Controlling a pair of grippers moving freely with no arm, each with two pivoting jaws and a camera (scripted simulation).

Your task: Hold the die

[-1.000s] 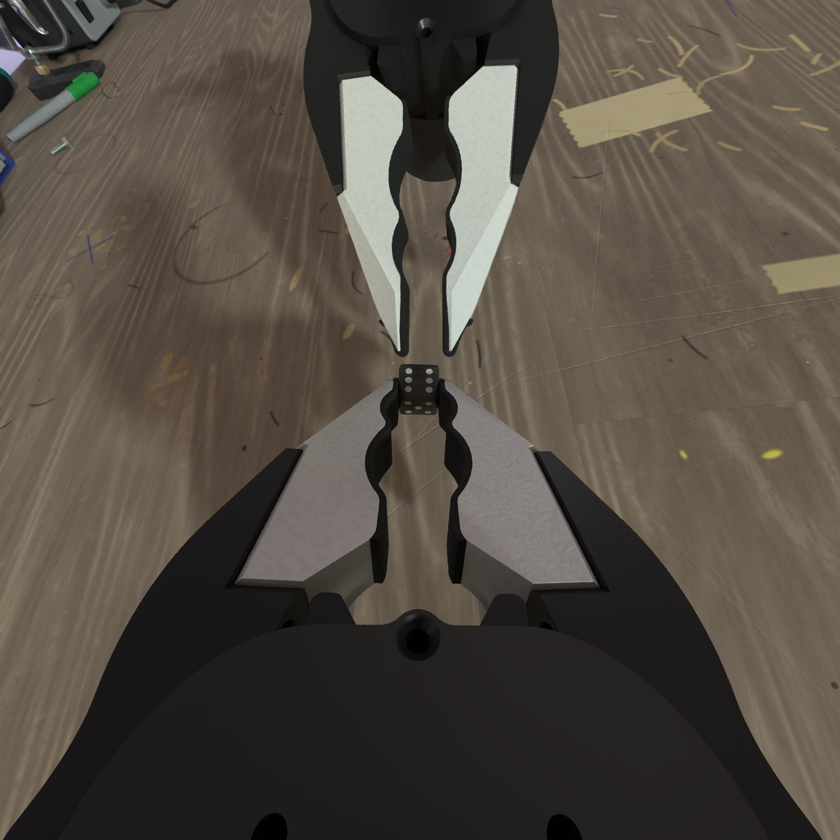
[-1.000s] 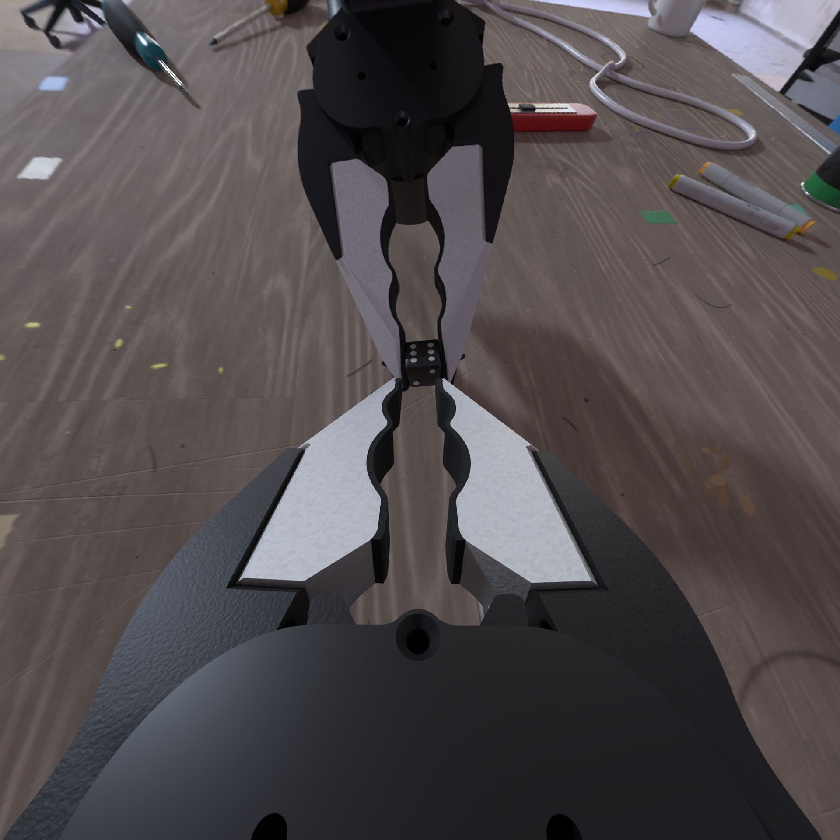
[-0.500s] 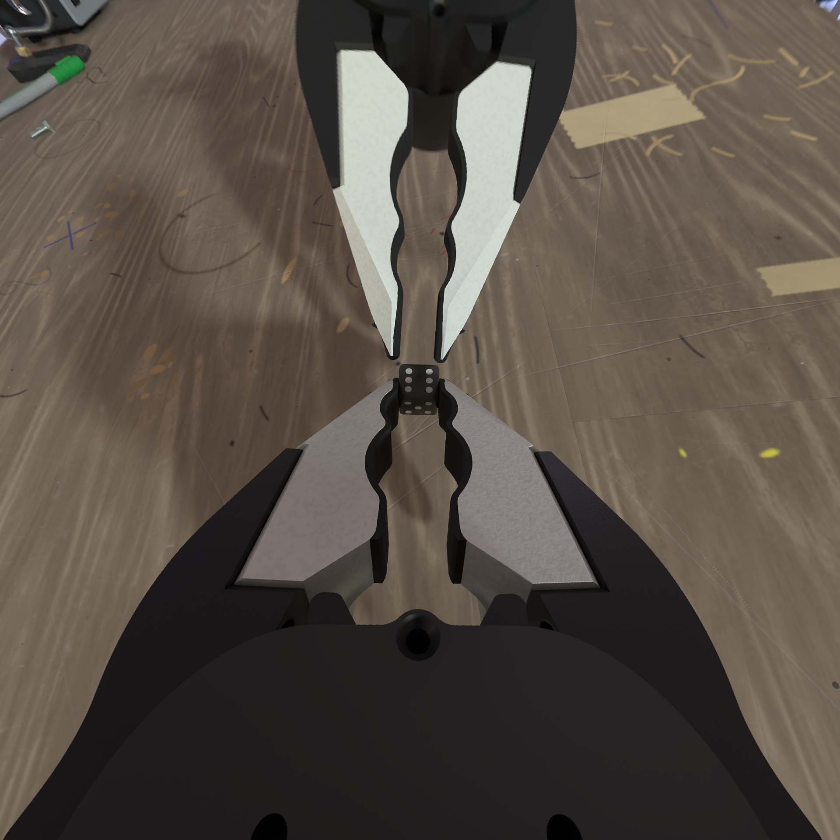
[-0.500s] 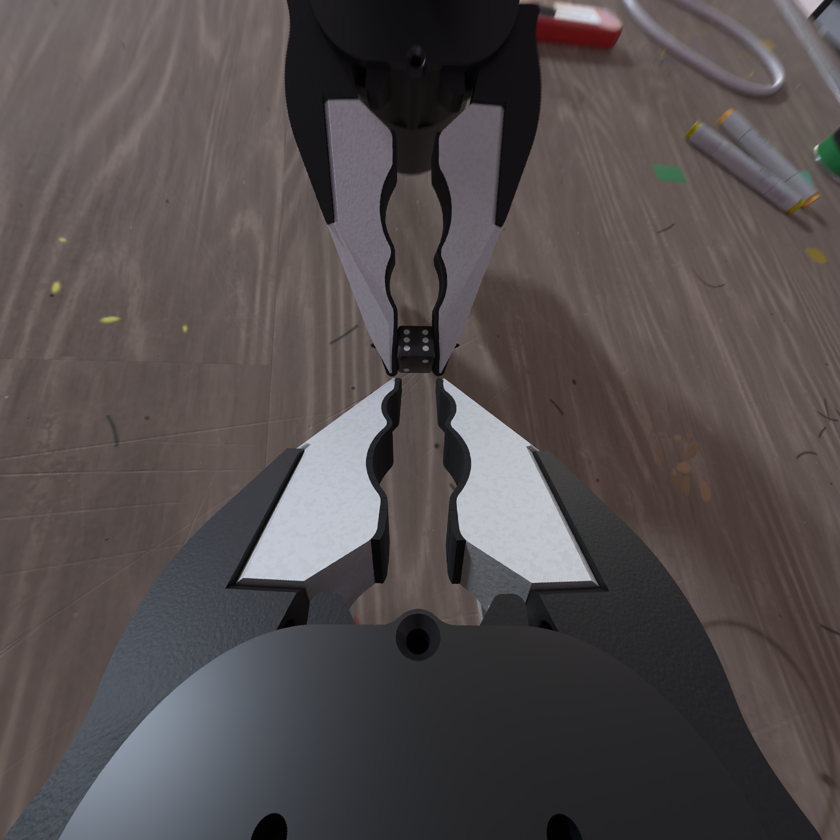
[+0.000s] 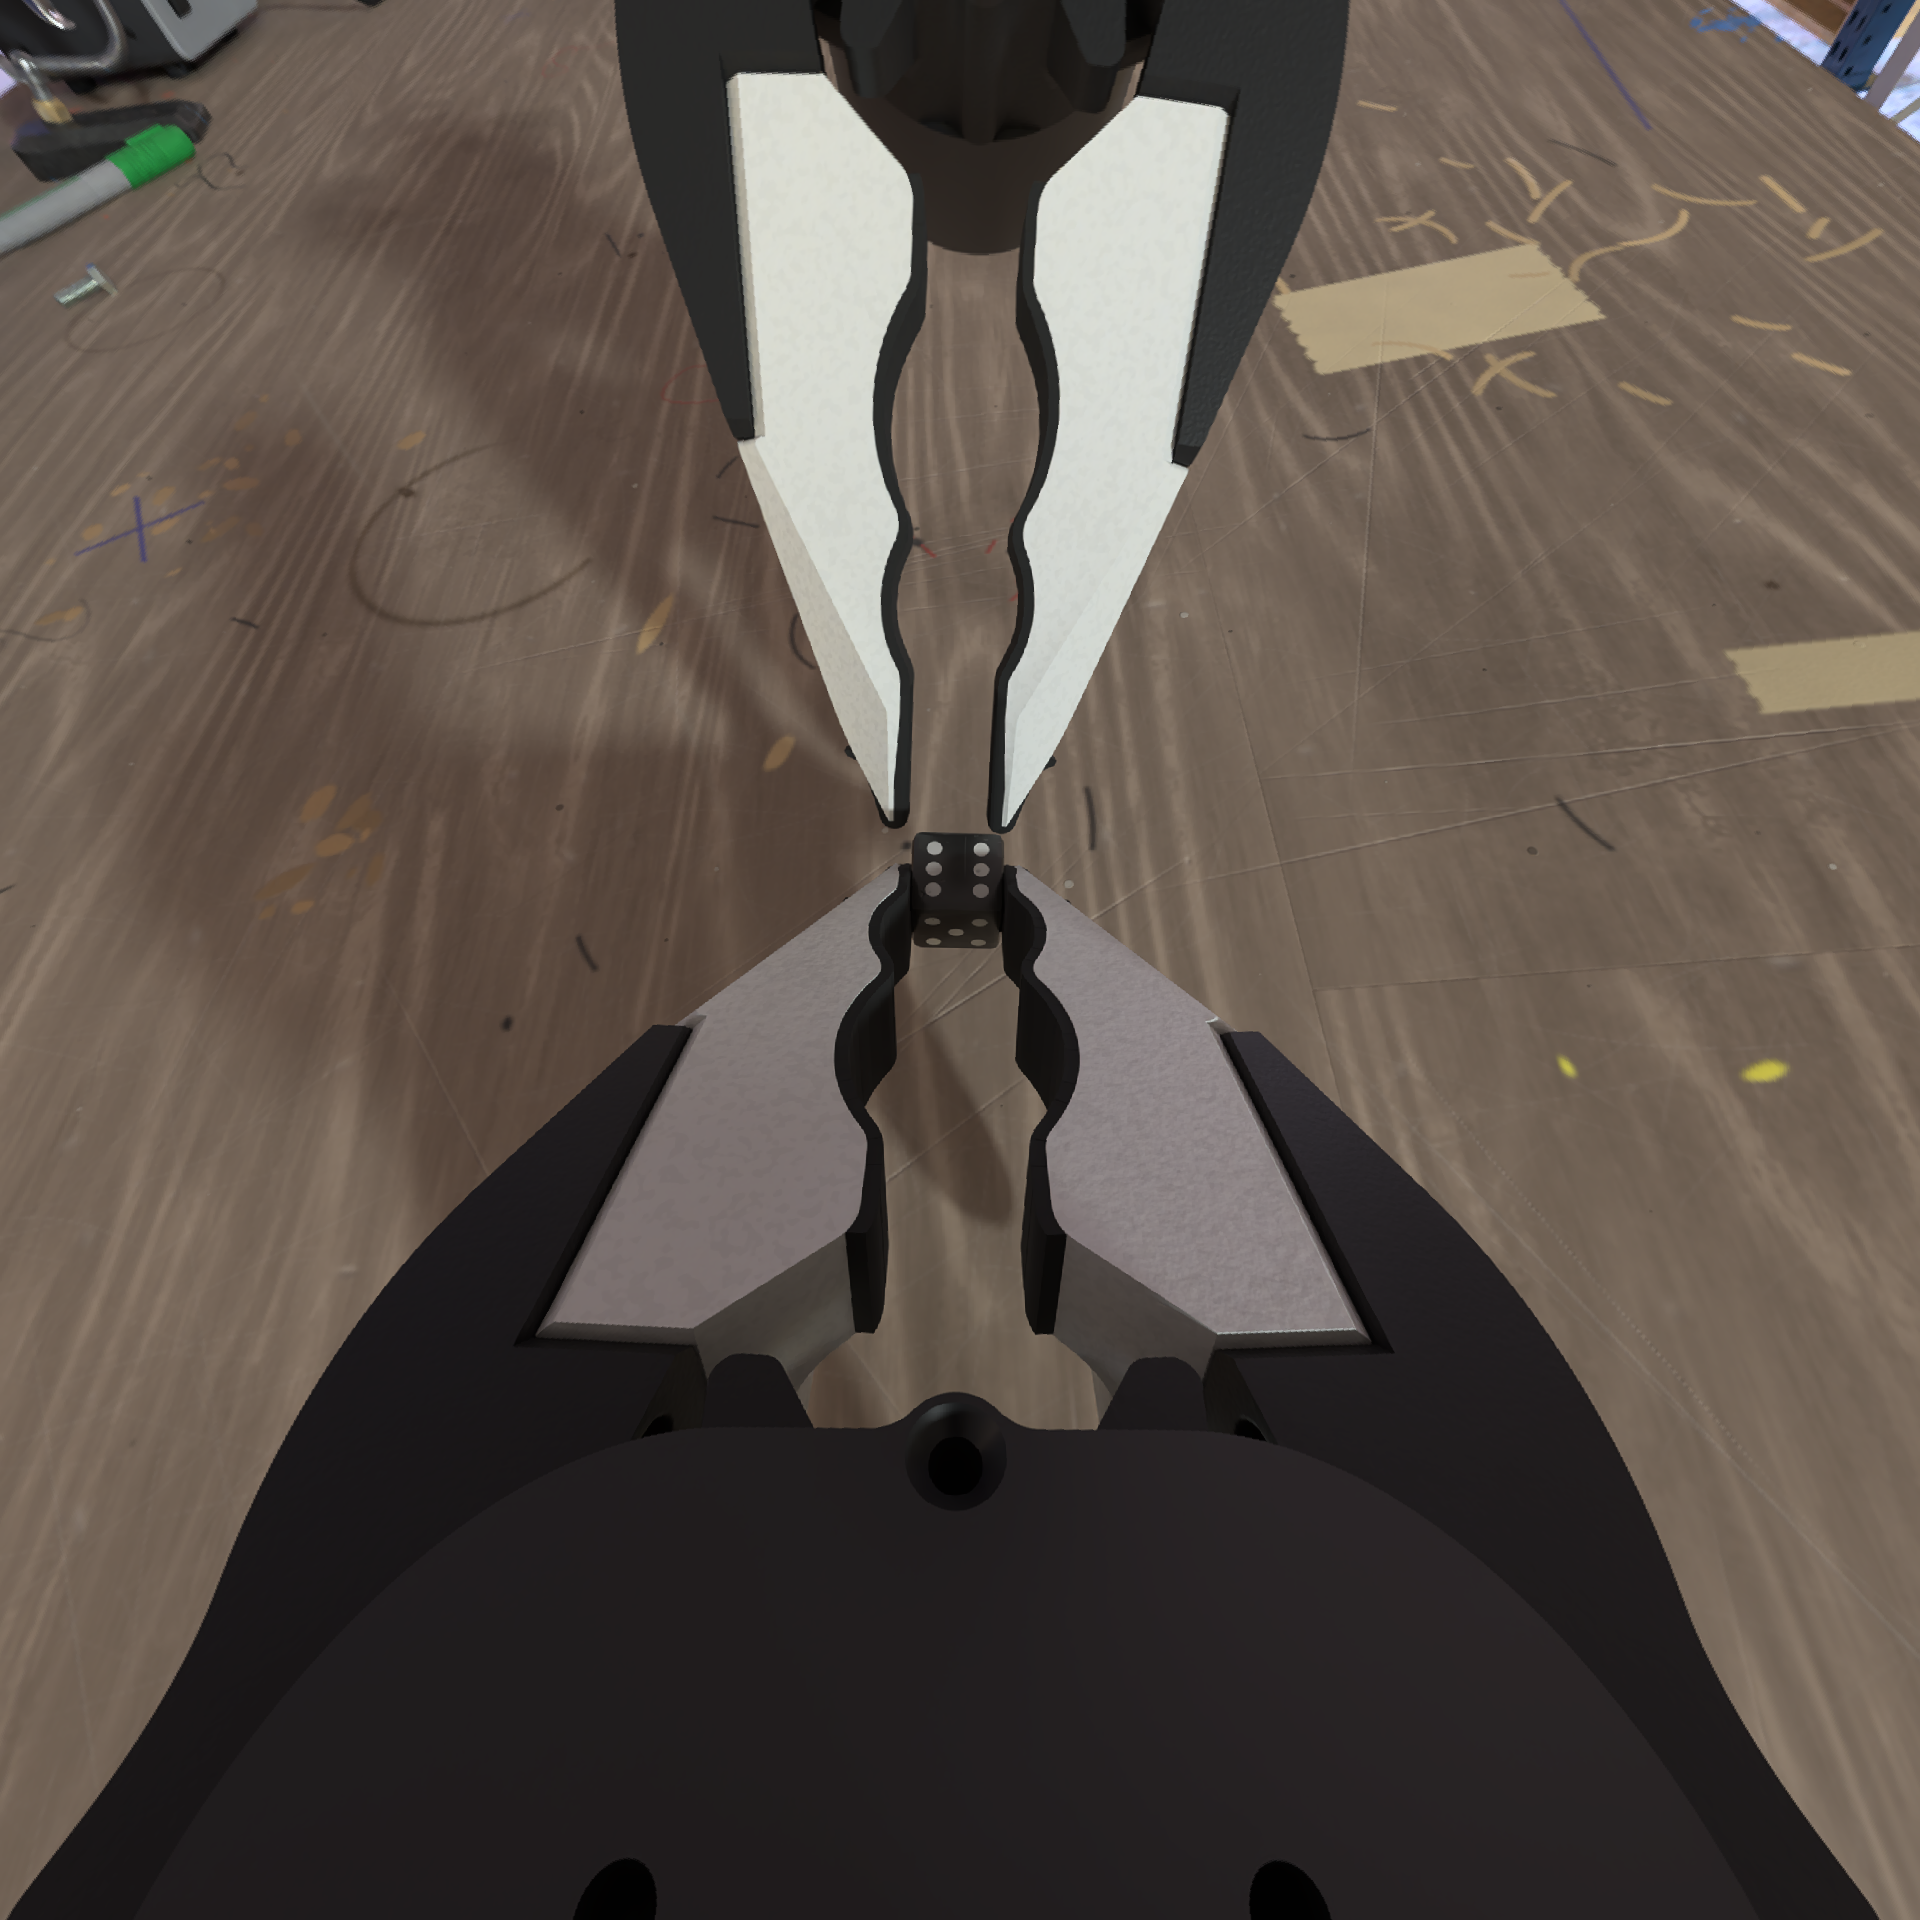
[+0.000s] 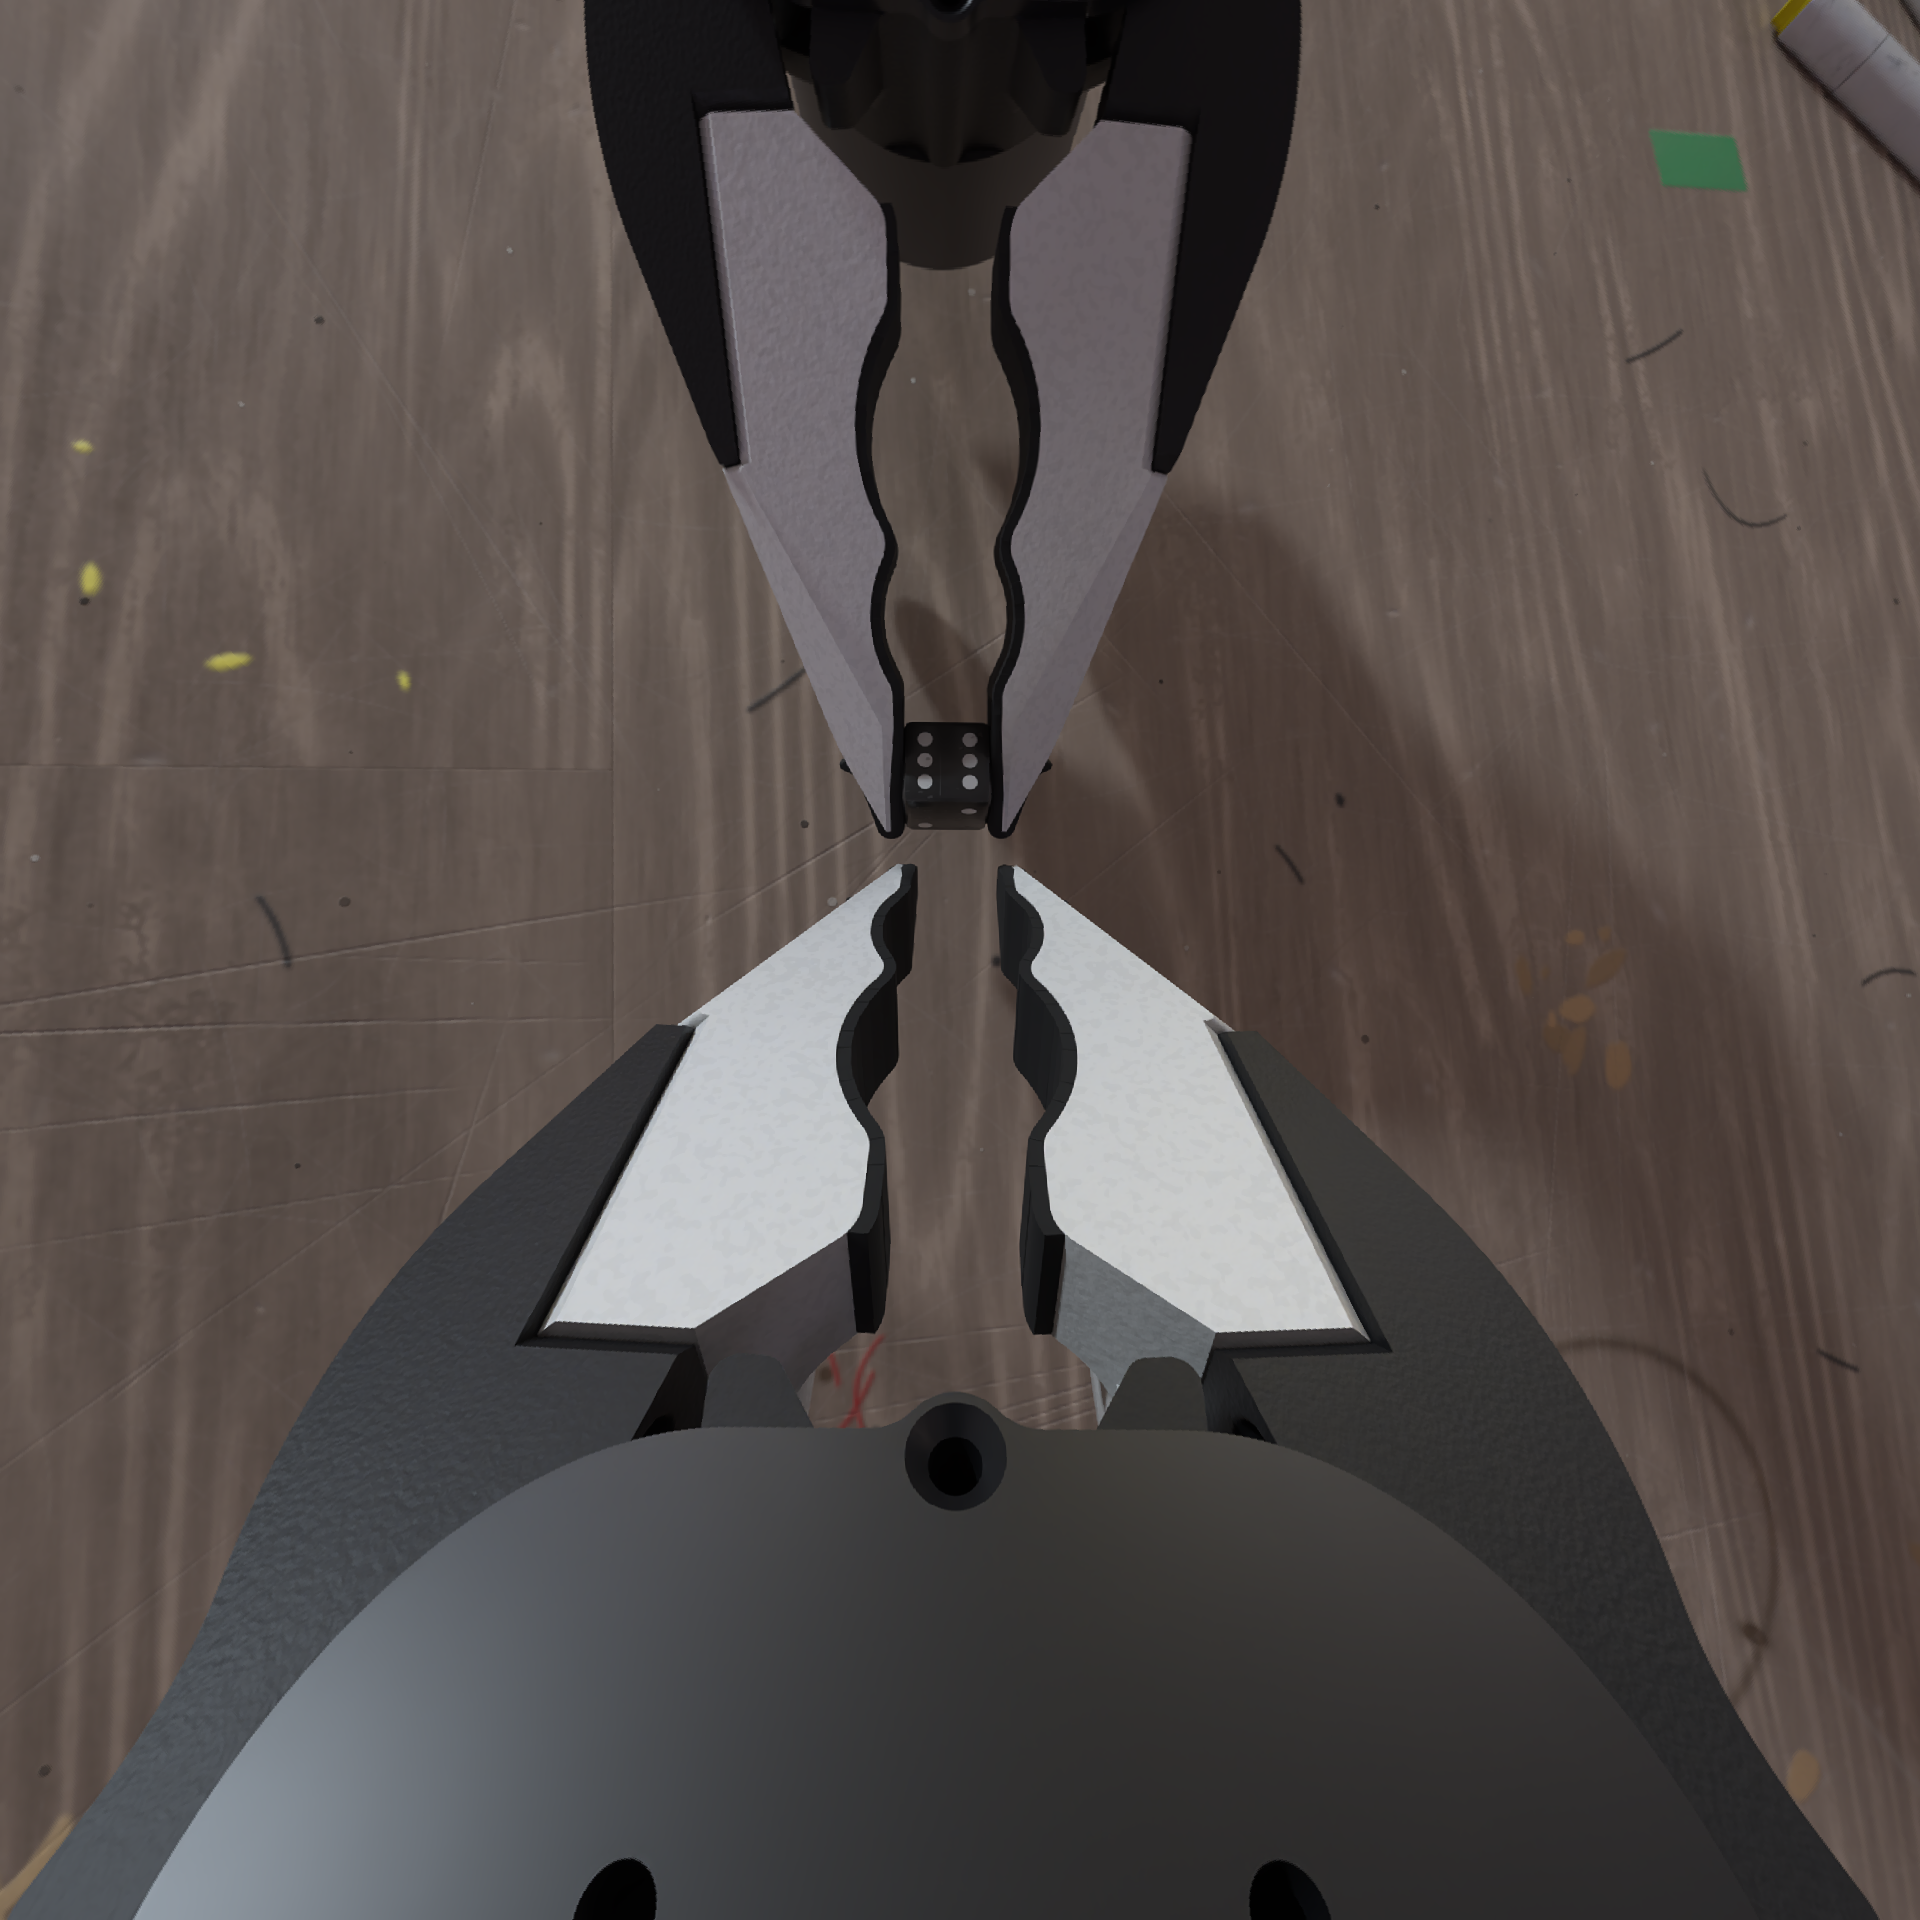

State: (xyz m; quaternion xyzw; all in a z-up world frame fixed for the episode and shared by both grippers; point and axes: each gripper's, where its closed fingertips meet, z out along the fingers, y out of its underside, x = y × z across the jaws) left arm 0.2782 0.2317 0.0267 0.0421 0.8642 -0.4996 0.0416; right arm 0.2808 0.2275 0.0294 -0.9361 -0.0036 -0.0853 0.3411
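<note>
A small black die with white pips [image 5: 957, 891] is pinched between the fingertips of my left gripper [image 5: 957, 878], held above the wooden table [image 5: 416, 1039]. My right gripper [image 5: 947, 819] faces it head-on, fingertips just beyond the die, jaws a die's width apart with nothing between them. In the right wrist view, my right gripper [image 6: 957, 873] shows an empty gap. The die [image 6: 945, 769] sits just ahead of it in the left gripper [image 6: 945, 823], with a small space between the two sets of tips.
A green-capped marker [image 5: 114, 177], a black object [image 5: 104, 125] and a bolt [image 5: 81, 286] lie at the far left. Tape strips [image 5: 1434, 307] are stuck on the table at the right. A marker pen [image 6: 1849, 62] and a green square [image 6: 1699, 161] show in the right wrist view.
The two grippers have drawn closer and tilted more steeply toward the table. In the right wrist view the die has slid a little farther from my right fingertips. The left grip on the die is unchanged.
</note>
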